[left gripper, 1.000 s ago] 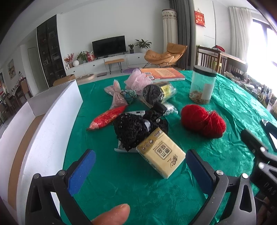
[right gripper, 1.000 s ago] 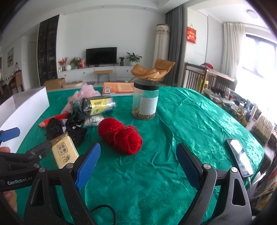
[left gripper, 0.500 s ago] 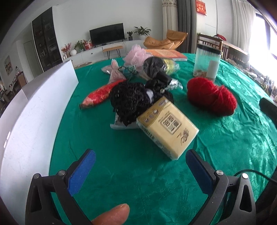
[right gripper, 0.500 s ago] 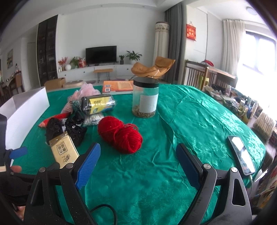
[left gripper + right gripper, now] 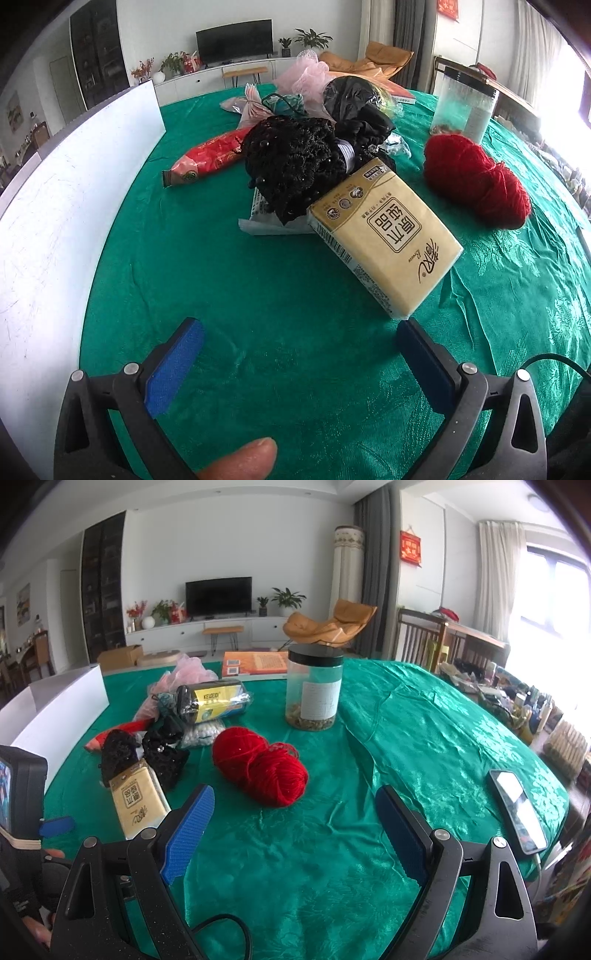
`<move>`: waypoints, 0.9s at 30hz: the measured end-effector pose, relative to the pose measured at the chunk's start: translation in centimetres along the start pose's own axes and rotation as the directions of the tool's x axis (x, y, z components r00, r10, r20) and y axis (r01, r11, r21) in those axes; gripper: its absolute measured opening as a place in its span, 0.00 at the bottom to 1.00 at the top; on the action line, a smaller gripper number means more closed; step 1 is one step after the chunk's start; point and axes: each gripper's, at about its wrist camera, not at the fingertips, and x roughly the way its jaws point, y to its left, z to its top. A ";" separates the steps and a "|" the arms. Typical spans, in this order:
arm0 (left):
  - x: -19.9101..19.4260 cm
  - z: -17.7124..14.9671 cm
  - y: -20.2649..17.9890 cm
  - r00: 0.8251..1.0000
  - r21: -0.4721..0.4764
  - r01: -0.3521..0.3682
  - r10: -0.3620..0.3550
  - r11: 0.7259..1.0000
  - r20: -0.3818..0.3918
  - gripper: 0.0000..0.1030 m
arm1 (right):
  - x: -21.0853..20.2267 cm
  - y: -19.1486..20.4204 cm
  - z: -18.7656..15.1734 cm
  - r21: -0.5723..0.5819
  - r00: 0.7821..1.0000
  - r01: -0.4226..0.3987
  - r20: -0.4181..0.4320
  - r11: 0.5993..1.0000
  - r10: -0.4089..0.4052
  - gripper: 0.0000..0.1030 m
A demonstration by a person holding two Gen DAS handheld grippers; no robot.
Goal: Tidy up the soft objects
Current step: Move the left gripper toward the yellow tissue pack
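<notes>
A yellow tissue pack [image 5: 384, 236] lies tilted against a black lace bundle [image 5: 295, 162] on the green tablecloth [image 5: 258, 295]. A red yarn ball [image 5: 476, 181] lies to its right. My left gripper [image 5: 299, 358] is open and empty, low over the cloth just short of the tissue pack. My right gripper [image 5: 295, 834] is open and empty, just short of the red yarn [image 5: 262, 768]. The tissue pack [image 5: 136, 801] and the lace bundle [image 5: 147, 749] show left in the right wrist view.
A white box wall [image 5: 55, 206] runs along the left. A red packet [image 5: 207, 158], pink pouf [image 5: 303, 77] and black roll [image 5: 351, 92] lie behind the lace. A clear jar [image 5: 314, 690], an orange book [image 5: 255, 662] and a phone [image 5: 517, 812] are on the table.
My left gripper has moved forward and lower toward the tissue pack, which now looks much larger. My right gripper has barely moved.
</notes>
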 end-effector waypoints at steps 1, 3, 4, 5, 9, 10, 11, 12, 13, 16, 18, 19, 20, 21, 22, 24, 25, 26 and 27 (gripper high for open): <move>0.0 0.0 0.0 1.000 -0.002 0.001 -0.001 1.000 0.001 1.00 | 0.0 0.0 0.0 0.000 1.000 -0.001 0.000 1.000 0.001 0.88; 0.0 0.0 0.0 1.000 -0.003 0.002 -0.002 1.000 0.002 1.00 | 0.0 0.0 0.0 0.000 1.000 -0.002 -0.001 1.000 0.002 0.88; 0.0 -0.1 0.0 1.000 -0.004 0.002 -0.002 1.000 0.004 1.00 | 0.0 0.0 0.0 0.000 1.000 -0.003 -0.002 1.000 0.003 0.88; 0.0 -0.2 0.0 1.000 -0.004 0.002 -0.002 1.000 0.004 1.00 | 0.1 0.1 0.0 0.001 1.000 -0.005 -0.003 1.000 0.005 0.88; 0.0 -0.2 -0.1 1.000 -0.004 0.002 -0.002 1.000 0.005 1.00 | 0.1 0.1 0.0 0.005 1.000 -0.009 -0.007 1.000 0.009 0.88; -0.1 -0.2 -0.1 1.000 -0.004 0.001 -0.001 1.000 0.005 1.00 | 0.1 0.1 0.0 0.004 1.000 -0.009 -0.006 1.000 0.009 0.88; 0.0 -0.2 -0.1 1.000 -0.004 0.001 -0.001 1.000 0.005 1.00 | 0.1 0.1 0.0 0.005 1.000 -0.009 -0.006 1.000 0.009 0.88; 0.0 -0.2 -0.1 1.000 -0.004 0.001 -0.001 1.000 0.005 1.00 | 0.2 0.1 0.0 0.005 1.000 -0.009 -0.006 1.000 0.009 0.88; 0.0 -0.2 -0.1 1.000 -0.003 0.001 -0.001 1.000 0.005 1.00 | 0.2 0.1 0.0 0.004 1.000 -0.008 -0.007 1.000 0.009 0.88; -0.1 -0.2 -0.1 1.000 -0.004 0.001 -0.001 1.000 0.005 1.00 | 0.1 0.1 0.0 0.004 1.000 -0.010 -0.008 1.000 0.010 0.88; -0.1 -0.3 -0.1 1.000 -0.004 0.001 -0.001 1.000 0.005 1.00 | 0.1 0.1 0.0 0.003 1.000 -0.009 -0.008 1.000 0.009 0.88; -0.1 -0.2 -0.1 1.000 -0.004 0.001 -0.001 1.000 0.005 1.00 | 0.1 0.1 0.0 0.003 1.000 -0.010 -0.008 1.000 0.010 0.88; -0.1 -0.2 -0.1 1.000 -0.004 0.001 -0.001 1.000 0.005 1.00 | 0.1 0.1 0.0 0.003 1.000 -0.010 -0.008 1.000 0.010 0.88; -0.1 -0.3 -0.1 1.000 -0.004 0.001 -0.001 1.000 0.005 1.00 | 0.1 0.0 0.0 0.004 1.000 -0.010 -0.009 1.000 0.010 0.88; -0.1 -0.3 -0.1 1.000 -0.004 0.001 -0.001 1.000 0.005 1.00 | 0.1 0.0 0.0 0.004 1.000 -0.010 -0.009 1.000 0.010 0.88; -0.1 -0.3 -0.1 1.000 -0.004 0.001 -0.001 1.000 0.005 1.00 | 0.1 0.1 0.0 0.004 1.000 -0.010 -0.009 1.000 0.010 0.88; -0.1 -0.3 -0.1 1.000 -0.004 0.001 -0.001 1.000 0.005 1.00 | 0.1 0.0 0.0 0.005 1.000 -0.010 -0.009 1.000 0.010 0.88; -0.1 -0.3 0.0 1.000 -0.004 0.001 -0.001 1.000 0.005 1.00 | 0.1 0.1 0.0 0.005 1.000 -0.011 -0.009 1.000 0.011 0.88; -0.1 -0.3 0.0 1.000 -0.004 0.001 -0.001 1.000 0.005 1.00 | 0.1 0.1 0.0 0.005 1.000 -0.010 -0.009 1.000 0.010 0.88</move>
